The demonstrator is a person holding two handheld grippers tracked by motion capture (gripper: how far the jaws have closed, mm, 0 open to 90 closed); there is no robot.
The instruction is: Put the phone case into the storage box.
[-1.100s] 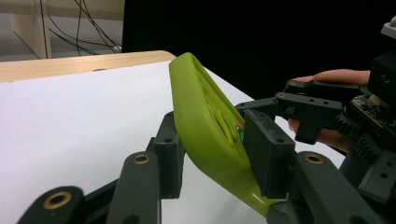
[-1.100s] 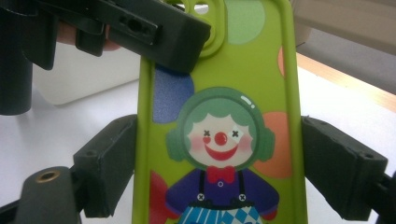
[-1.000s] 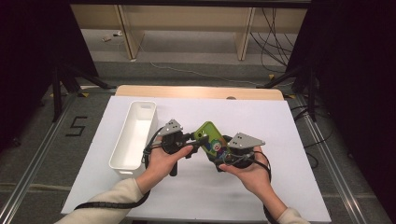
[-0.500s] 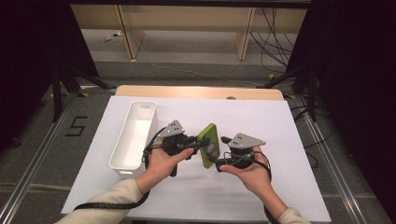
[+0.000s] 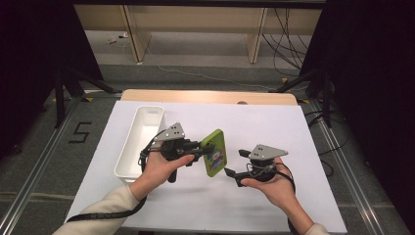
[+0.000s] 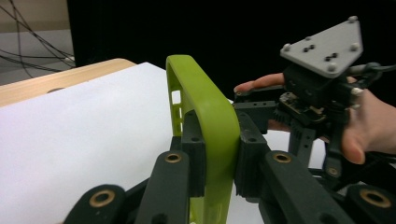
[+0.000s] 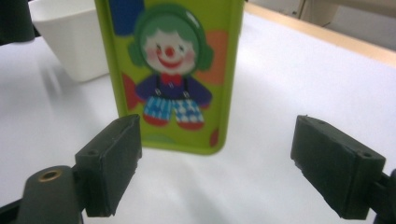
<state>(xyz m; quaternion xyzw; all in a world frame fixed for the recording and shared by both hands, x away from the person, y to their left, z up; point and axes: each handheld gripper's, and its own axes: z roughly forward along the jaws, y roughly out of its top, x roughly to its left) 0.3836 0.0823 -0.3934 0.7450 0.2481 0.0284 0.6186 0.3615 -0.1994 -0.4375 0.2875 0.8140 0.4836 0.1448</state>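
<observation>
A lime-green phone case [image 5: 215,152] with a clown picture is held on edge above the white table sheet [image 5: 274,127]. My left gripper [image 5: 204,149] is shut on its left rim; in the left gripper view the pads [image 6: 250,161] press both sides of the green rim [image 6: 205,112]. My right gripper [image 5: 234,162] stands open a short way to the right of the case, not touching it. In the right gripper view the clown face of the case [image 7: 173,70] stands beyond my open right gripper [image 7: 219,163]. The left gripper view has the right gripper [image 6: 299,107] behind the case.
A long white bin [image 5: 142,142] lies at the left of the sheet, just behind my left hand; its corner [image 7: 74,42] is in the right gripper view. The table's wooden far edge [image 5: 205,95] borders the sheet. Black cables trail from both grippers.
My right gripper has let go of the case and drawn back to the right. The case, first tilted between both grippers, now stands on edge in the left gripper alone.
</observation>
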